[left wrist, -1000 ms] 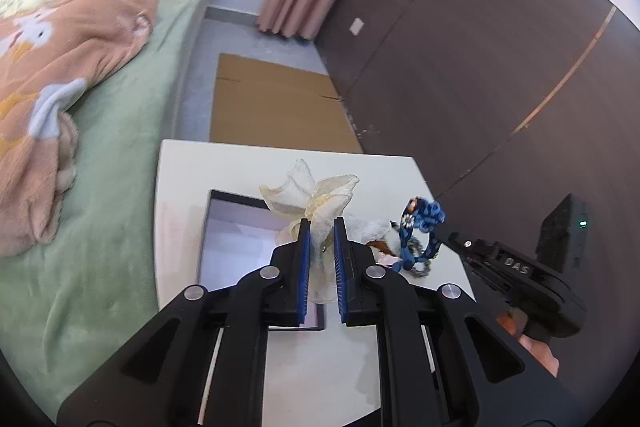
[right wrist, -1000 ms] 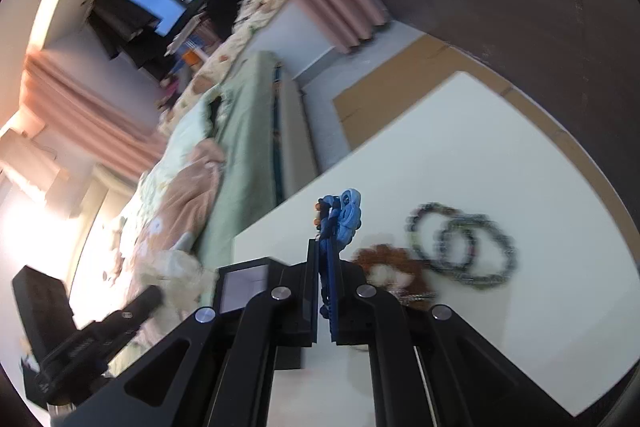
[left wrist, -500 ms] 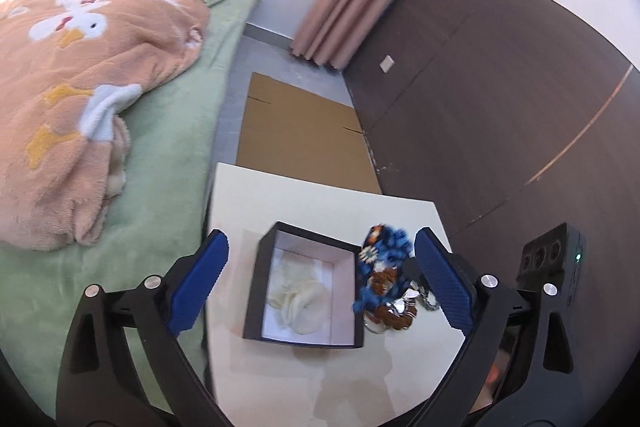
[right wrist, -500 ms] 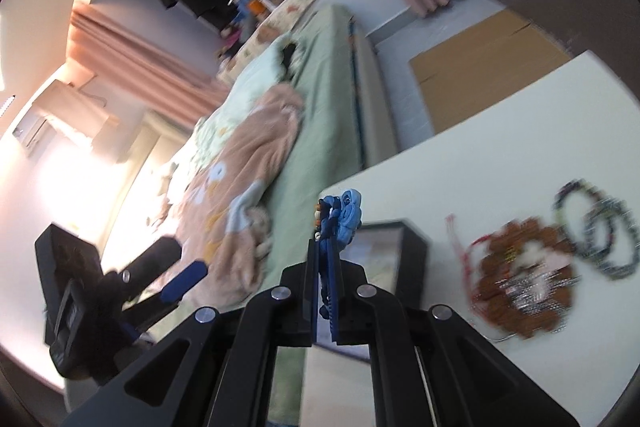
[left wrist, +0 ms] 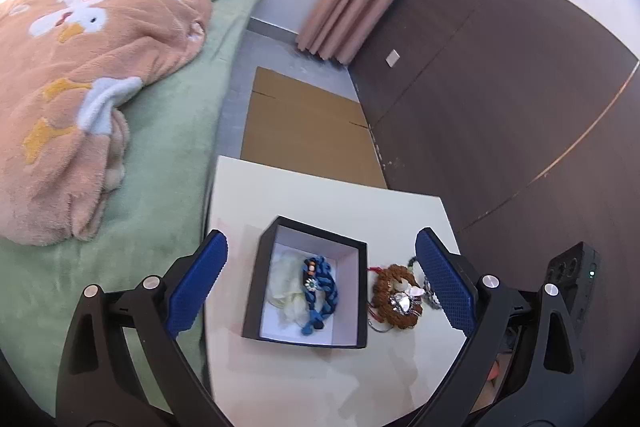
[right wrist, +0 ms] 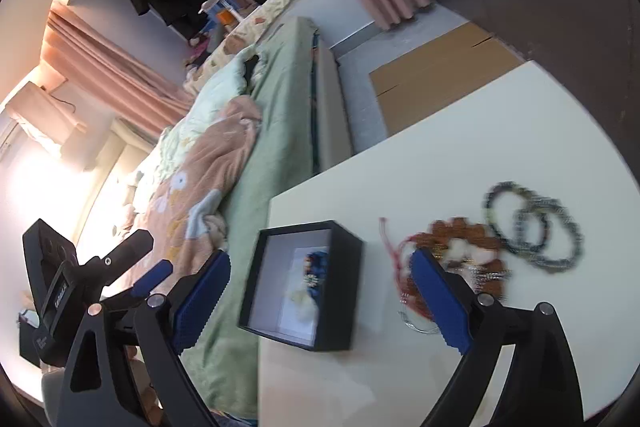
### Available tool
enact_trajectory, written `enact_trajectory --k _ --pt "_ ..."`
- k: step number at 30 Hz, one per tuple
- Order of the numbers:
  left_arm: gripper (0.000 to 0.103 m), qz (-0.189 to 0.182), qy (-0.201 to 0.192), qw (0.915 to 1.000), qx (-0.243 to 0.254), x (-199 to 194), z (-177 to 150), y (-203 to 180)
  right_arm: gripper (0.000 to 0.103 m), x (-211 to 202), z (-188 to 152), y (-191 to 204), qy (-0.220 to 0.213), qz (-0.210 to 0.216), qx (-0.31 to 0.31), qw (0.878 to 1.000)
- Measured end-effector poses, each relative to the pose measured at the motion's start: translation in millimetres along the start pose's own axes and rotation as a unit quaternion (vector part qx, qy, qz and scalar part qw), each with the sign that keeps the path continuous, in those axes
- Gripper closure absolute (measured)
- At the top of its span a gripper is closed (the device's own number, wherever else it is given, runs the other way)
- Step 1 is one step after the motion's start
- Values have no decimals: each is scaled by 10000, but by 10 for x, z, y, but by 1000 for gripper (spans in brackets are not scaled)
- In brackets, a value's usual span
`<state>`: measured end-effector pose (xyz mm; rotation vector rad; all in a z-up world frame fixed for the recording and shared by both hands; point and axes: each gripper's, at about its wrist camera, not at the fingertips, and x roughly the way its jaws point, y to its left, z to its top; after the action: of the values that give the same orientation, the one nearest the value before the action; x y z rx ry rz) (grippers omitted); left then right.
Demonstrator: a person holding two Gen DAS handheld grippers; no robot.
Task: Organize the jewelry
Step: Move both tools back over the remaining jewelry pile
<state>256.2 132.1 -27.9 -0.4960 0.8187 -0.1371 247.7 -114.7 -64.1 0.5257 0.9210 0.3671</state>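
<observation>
Brown beads of the bracelet (left wrist: 396, 297) lying on the table (left wrist: 320, 195) just right of the box (left wrist: 306, 283) look light and floppy (its red cord may snag), so pinch the bead ring; the left gripper (left wrist: 320, 283) and right gripper (right wrist: 320, 303) hang spread, empty

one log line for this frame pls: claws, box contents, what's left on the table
left claw: open, empty | right claw: open, empty | box: blue bracelet on cream cloth | table: brown bracelet, two dark bead bracelets

Black gripper (left wrist: 320, 279), blue ridged pads (left wrist: 444, 281), silver screws
</observation>
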Motion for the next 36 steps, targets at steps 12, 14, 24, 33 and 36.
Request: enact_trajectory --k 12,14,24,33,36 --pt "9 -231 368 9964 731 343 -236 -593 10 -354 112 -721 -361 -828 735 9932" --pt "9 -306 428 9957 762 405 -268 -669 10 -370 125 -798 -371 -852 820 9923" --pt "35 -455 945 9905 889 795 -430 -956 25 -372 145 -1110 -243 -933 1188 9882" --pt "46 -404 1502 9831 965 1228 -616 -1163 38 -370 137 -1296 -129 -681 1469 9867" --pt "48 -514 1694 9801 901 1360 -670 -1207 38 -364 144 -1348 -110 -627 1541 9860"
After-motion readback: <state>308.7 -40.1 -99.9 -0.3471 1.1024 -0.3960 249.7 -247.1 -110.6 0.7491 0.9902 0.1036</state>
